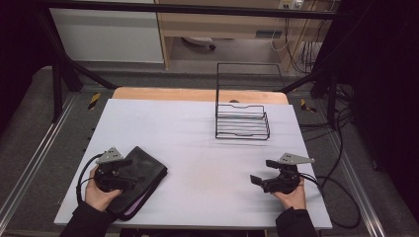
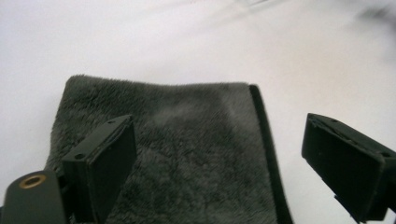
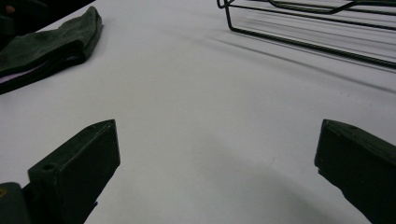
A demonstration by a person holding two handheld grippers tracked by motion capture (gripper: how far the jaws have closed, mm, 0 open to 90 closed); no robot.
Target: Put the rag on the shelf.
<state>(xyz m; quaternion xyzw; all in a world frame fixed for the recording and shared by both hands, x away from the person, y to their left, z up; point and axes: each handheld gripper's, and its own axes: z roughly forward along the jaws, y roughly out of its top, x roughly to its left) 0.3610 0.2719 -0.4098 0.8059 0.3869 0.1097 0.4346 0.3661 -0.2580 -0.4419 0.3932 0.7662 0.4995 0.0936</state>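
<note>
While spread wide, left gripper (image 2: pixel 219 154) jaws straddling a folded dark grey towel (image 2: pixel 187 154), gripping nothing; one jaw over the plush pile, the other out past the towel's hemmed right edge, above bare table. Whether either jaw touches the cloth, impossible to tell. Right gripper (image 3: pixel 217 172) jaws likewise parted and empty, hovering low over bare white tabletop (image 3: pixel 196 93), well apart from the towel (image 3: pixel 51 42) seen farther off.

From the high view: left gripper (image 1: pixel 129 170) held over the towel (image 1: pixel 143 175) at the near left of the table (image 1: pixel 197 148), towel lying flat and skewed, a pale lining peeking from its near edge. Right gripper (image 1: pixel 262 173) at the near right, pointing inward. Black wire rack (image 1: pixel 242 121) standing toward the far right, empty, with a tall wire back.

Likely risks from here: closing with the jaws set like this could pinch just the top layer, since the towel is folded in several plies, leaving the rest to sag or unfold on lifting. Gripping near the hem could let the soft pile slide free. Pressing down first could drag the towel across the smooth surface rather than catch it. Carried toward the rack, a trailing corner could snag on the wires.
</note>
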